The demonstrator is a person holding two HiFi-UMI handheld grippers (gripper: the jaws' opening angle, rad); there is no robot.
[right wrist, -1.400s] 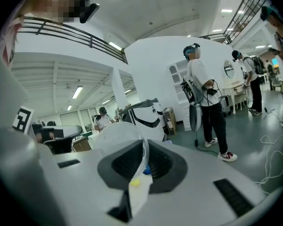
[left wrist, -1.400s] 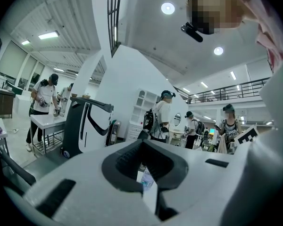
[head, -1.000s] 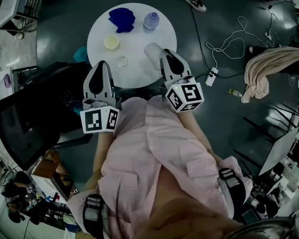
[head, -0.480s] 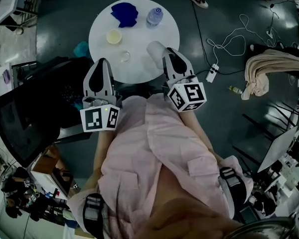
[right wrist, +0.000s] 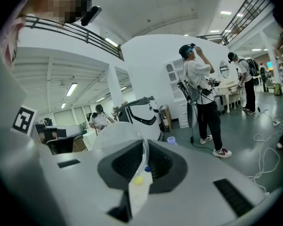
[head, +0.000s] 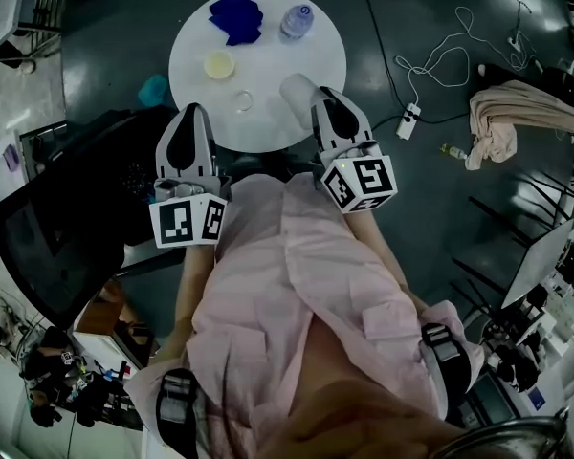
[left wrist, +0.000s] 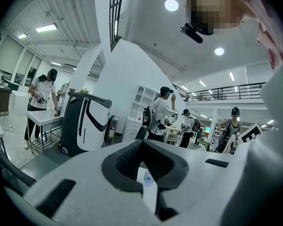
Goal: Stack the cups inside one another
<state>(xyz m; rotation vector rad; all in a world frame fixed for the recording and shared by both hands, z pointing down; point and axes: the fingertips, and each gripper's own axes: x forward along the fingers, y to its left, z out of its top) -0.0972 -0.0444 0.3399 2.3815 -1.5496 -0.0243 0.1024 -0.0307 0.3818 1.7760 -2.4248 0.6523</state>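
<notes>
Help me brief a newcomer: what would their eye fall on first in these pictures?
The round white table glows against the dark floor at the top of the head view, a blue cloth at its far edge. At its near edge the right hand-held gripper is clamped on the wall of a clear cup, while the left hand-held gripper is shut on nothing.
</notes>
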